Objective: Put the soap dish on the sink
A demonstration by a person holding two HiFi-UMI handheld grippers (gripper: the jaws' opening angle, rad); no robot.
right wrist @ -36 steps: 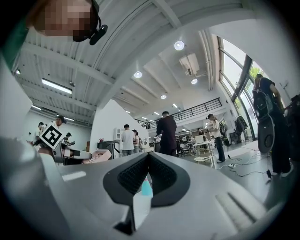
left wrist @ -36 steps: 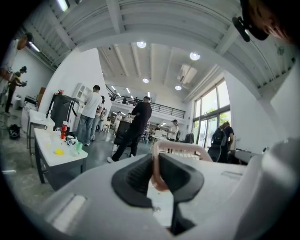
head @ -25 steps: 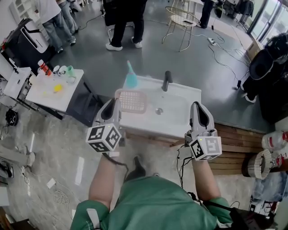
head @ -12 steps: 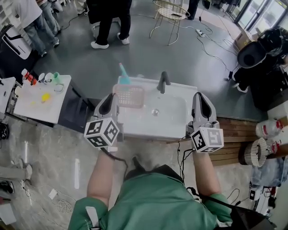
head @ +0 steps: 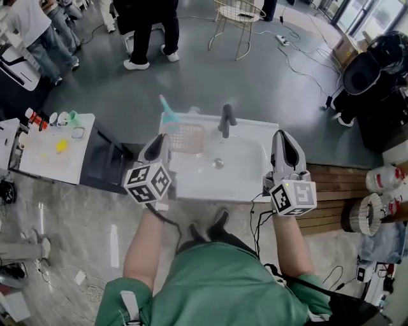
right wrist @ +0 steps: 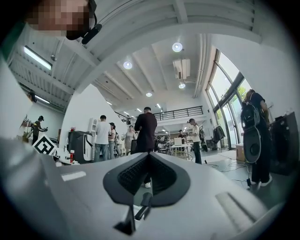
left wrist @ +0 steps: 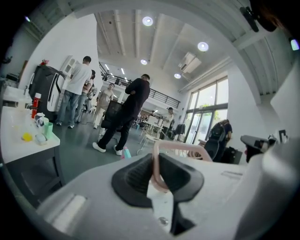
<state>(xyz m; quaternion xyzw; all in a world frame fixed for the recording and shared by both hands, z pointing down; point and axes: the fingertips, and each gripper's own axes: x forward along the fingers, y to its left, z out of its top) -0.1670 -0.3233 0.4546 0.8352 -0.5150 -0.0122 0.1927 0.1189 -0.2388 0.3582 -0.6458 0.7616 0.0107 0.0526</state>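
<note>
A pink slotted soap dish is over the back left corner of the white sink, close to the dark faucet. My left gripper is shut on the dish's near edge. In the left gripper view the pink rim runs out from between the closed jaws of the left gripper. Whether the dish rests on the sink I cannot tell. My right gripper is beside the sink's right edge, and the right gripper is shut with nothing in it.
A teal bottle stands at the sink's back left corner. A white side table with cups is at the left. A wooden platform lies to the right. People and a wire chair are beyond the sink.
The head view has swung a little. My left gripper has carried the soap dish slightly farther back over the sink's left corner. The right gripper has stayed by the sink's right edge.
</note>
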